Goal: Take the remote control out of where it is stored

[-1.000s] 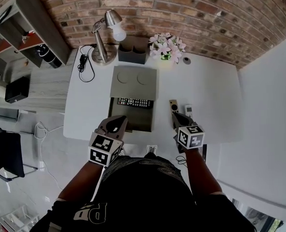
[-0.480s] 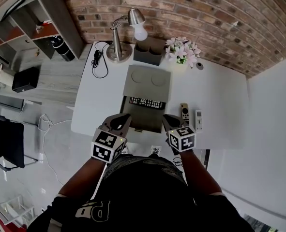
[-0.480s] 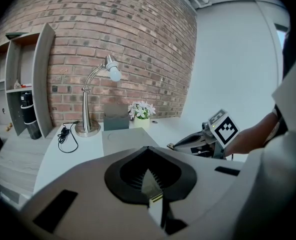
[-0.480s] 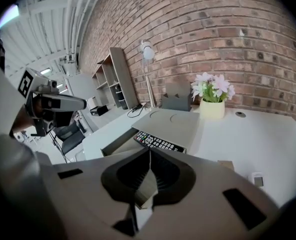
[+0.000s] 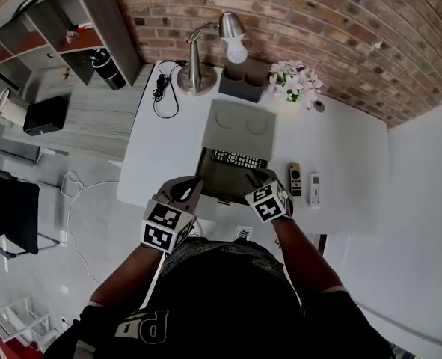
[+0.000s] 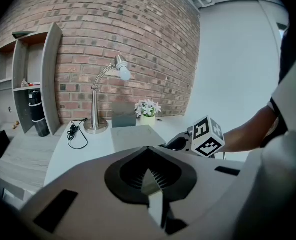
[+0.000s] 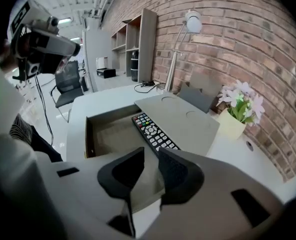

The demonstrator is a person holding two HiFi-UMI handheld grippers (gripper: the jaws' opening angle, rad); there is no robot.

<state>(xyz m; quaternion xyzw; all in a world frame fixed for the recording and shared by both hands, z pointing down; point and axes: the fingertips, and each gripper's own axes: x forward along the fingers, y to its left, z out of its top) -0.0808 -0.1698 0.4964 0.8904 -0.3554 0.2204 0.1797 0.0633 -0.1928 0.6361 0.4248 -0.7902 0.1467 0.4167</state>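
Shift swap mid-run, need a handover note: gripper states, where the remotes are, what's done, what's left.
Left gripper: shut, empty, near the compartment's front left corner.
Right gripper: jaws have just been opening, partly apart, nothing between them, above the open grey desk compartment.
Long black remote control with coloured buttons: lies inside, by the grey lid.
Done: compartment open; slim dark remote and white remote lie on the white desk.
Left: grip the black remote, lift it out.

black remote flat in open compartment
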